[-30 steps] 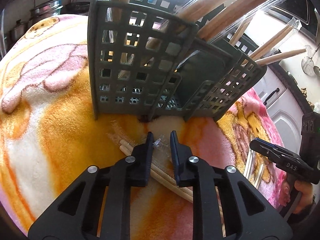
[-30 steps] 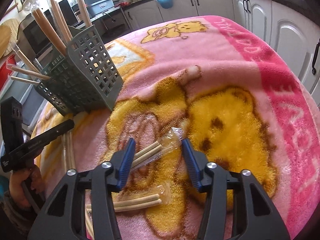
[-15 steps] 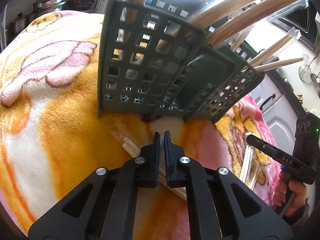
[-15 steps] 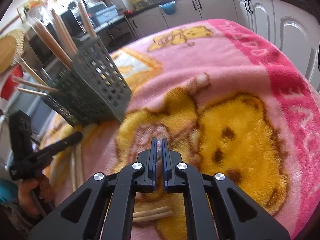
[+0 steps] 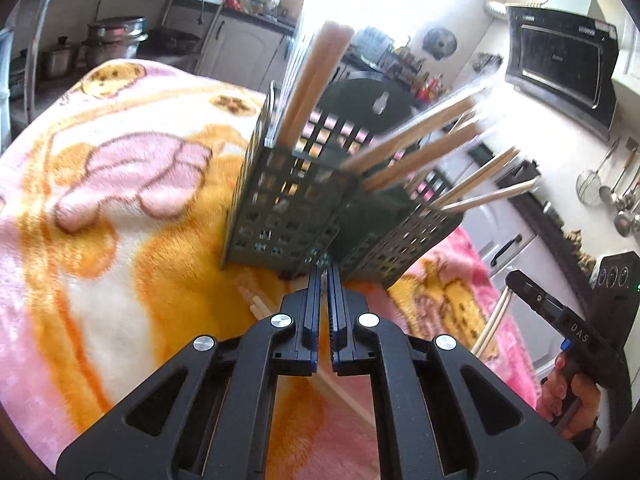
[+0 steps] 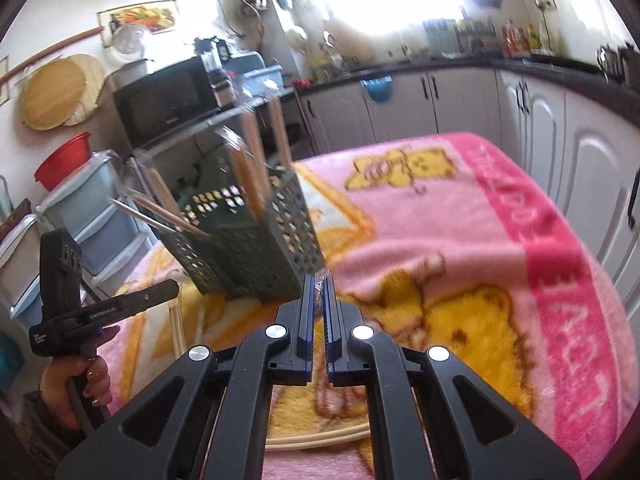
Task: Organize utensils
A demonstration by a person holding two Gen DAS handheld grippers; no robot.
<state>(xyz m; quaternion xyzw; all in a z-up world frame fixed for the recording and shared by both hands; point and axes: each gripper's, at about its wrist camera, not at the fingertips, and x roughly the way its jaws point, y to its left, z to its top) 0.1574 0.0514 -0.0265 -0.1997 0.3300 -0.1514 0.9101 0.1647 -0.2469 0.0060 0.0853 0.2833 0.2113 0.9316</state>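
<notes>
Both grippers clenched on wrapped chopsticks

Left gripper (image 5: 324,276) and right gripper (image 6: 319,286) each pinch a wrapped chopstick pair above the blanket-covered desk (image 6: 460,216), near the grey utensil caddy (image 6: 256,252) holding more chopsticks.

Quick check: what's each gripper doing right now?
Left gripper: closed on wrapped chopsticks.
Right gripper: closed on another wrapped pair.

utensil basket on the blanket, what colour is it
Dark grey-green plastic with a square-hole grid, the utensil basket shows best in the right wrist view.
</notes>
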